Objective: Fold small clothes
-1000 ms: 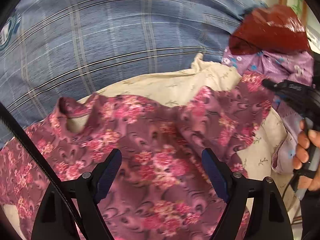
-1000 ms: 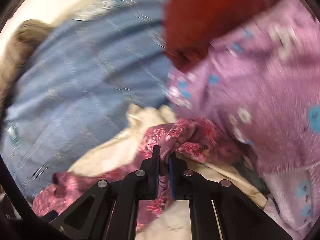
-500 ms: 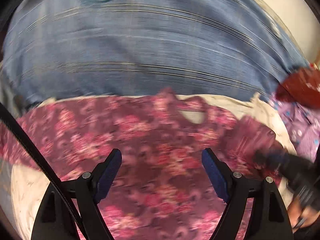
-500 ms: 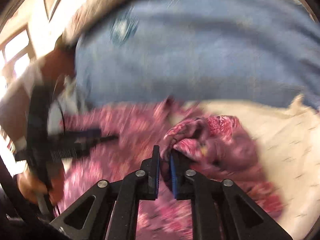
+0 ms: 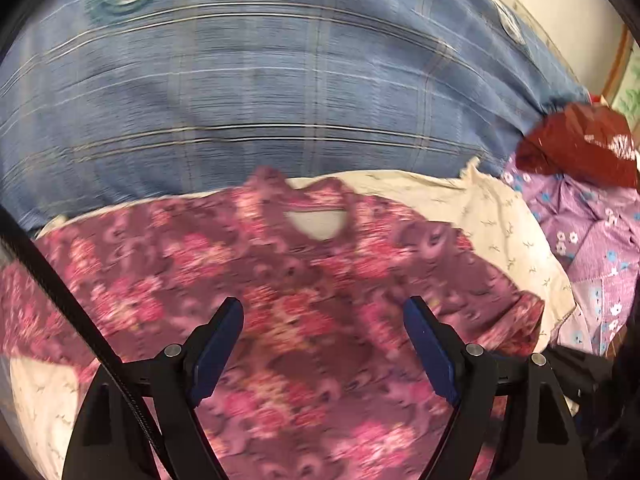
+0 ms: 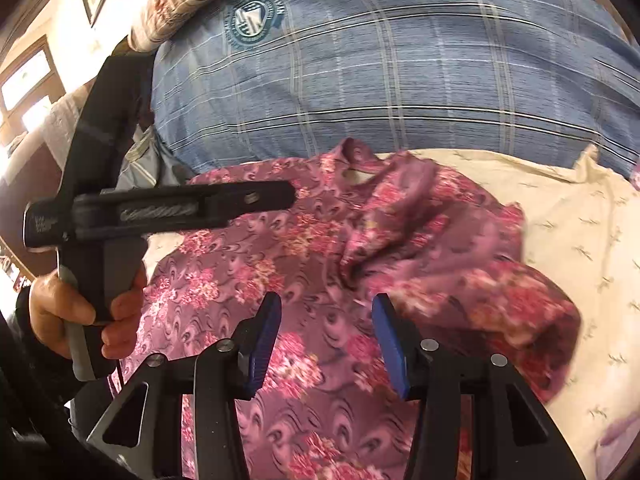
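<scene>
Right gripper (image 6: 326, 316): spread and empty, having let go of the bunched fabric it pinched a second ago.
Left gripper (image 5: 322, 328): spread wide, unchanged.
Floral shirt (image 6: 320, 240): centre frame, on cream sheet (image 6: 580, 216), right side now rumpled.
Blue plaid cushion (image 5: 280, 80): upper frame.

The floral shirt (image 5: 320, 320) is mauve-purple with pink and red flower clusters over a darker swirl print; beneath it the sheet (image 5: 492, 216) is cream with small scattered grey-green sprigs; behind the shirt the large pillow (image 5: 280, 88) is blue with pale and dark check lines and a round teal-and-white emblem (image 6: 254, 20); right of the shirt a lilac cloth (image 5: 592, 224) carries white and blue flowers; above that lies a dark red cloth (image 5: 576, 144); both grippers are black with blue pads (image 6: 388, 344).
</scene>
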